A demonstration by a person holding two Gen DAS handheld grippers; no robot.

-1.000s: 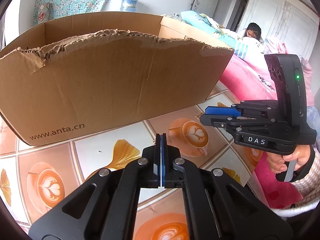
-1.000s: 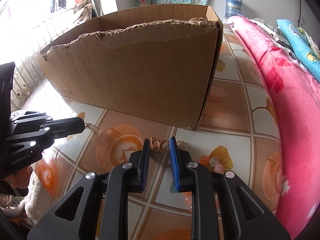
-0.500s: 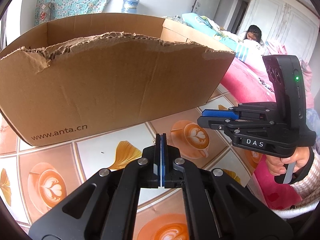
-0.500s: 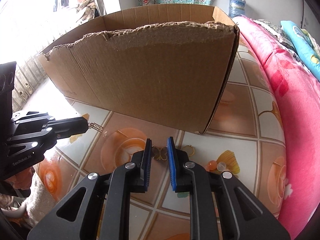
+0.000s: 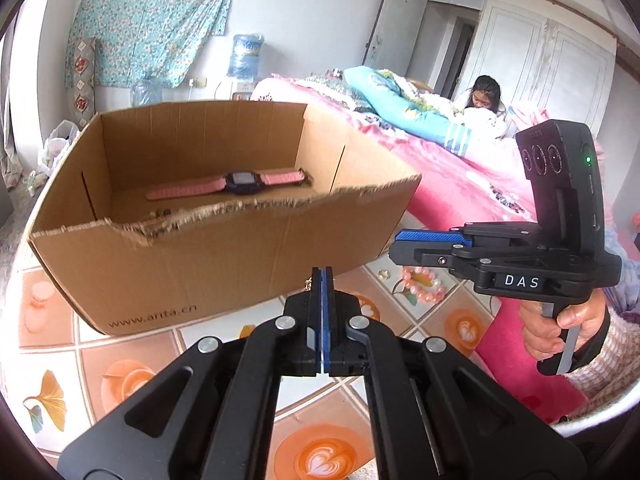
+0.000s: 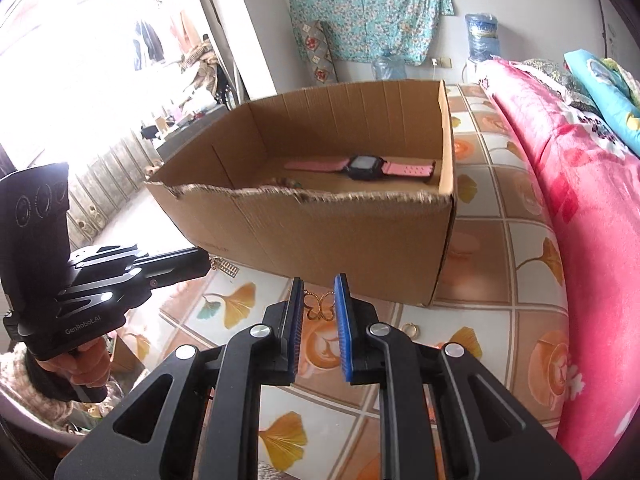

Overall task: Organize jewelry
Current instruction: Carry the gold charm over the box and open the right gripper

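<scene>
My left gripper (image 5: 322,280) is clamped on a small gold earring (image 6: 224,266), so I'd lift it clear of the torn front wall of the box (image 5: 224,256) before releasing beside the pink watch (image 5: 240,182), while my right gripper (image 6: 318,304) hangs with jaws apart above the butterfly piece (image 6: 320,306) on the surface.

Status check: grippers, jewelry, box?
Left gripper shut on gold earring. Right gripper open over butterfly earring. Watch in box. Nothing blocking.
</scene>
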